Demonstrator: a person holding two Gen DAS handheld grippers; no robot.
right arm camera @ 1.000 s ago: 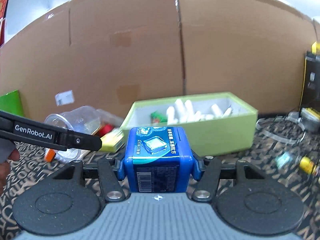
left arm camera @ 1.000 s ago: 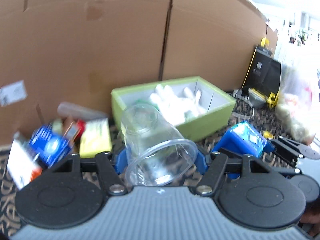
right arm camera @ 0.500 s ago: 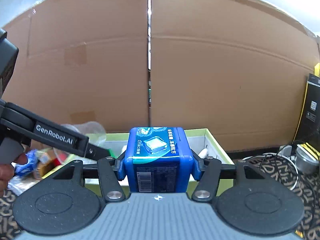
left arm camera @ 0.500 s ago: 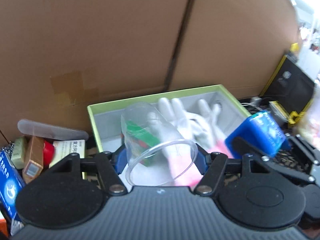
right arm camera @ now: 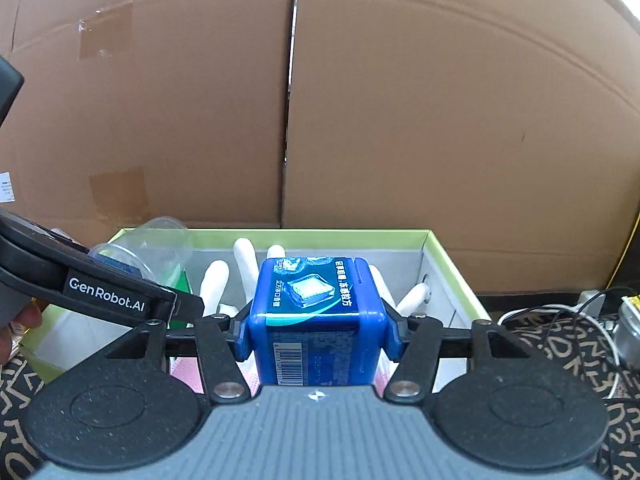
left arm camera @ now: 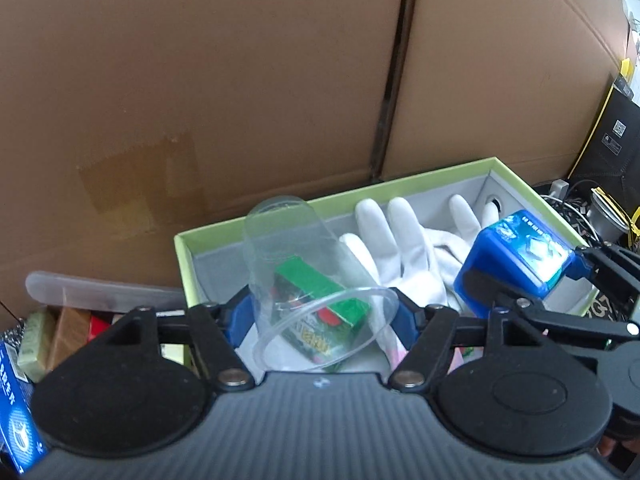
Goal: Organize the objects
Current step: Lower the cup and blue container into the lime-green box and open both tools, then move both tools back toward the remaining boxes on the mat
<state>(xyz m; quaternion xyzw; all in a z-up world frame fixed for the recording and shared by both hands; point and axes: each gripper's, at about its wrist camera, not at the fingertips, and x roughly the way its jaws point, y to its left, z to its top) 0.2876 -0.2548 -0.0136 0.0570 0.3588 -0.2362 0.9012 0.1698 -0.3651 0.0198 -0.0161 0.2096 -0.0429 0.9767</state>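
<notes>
We hold a clear plastic cup (left arm camera: 316, 280) on its side in our left gripper (left arm camera: 324, 316), its blue pads pressed to the cup near the wide rim, mouth toward the camera, above the near left part of a light-green rectangular cardboard box (left arm camera: 420, 182). Our right gripper (right arm camera: 318, 330) is clamped on a blue cube-shaped plastic container (right arm camera: 320, 320) with a printed label and a barcode, held over the same box's right half. Inside the box lie white fabric gloves (left arm camera: 404, 236), fingers pointing to the far wall, and a green printed carton (left arm camera: 320, 300) seen through the cup. Left of the box sit small packets (left arm camera: 56, 334) and a translucent flat case (left arm camera: 92, 294). A brown cardboard wall (right arm camera: 400, 120) stands behind everything.
</notes>
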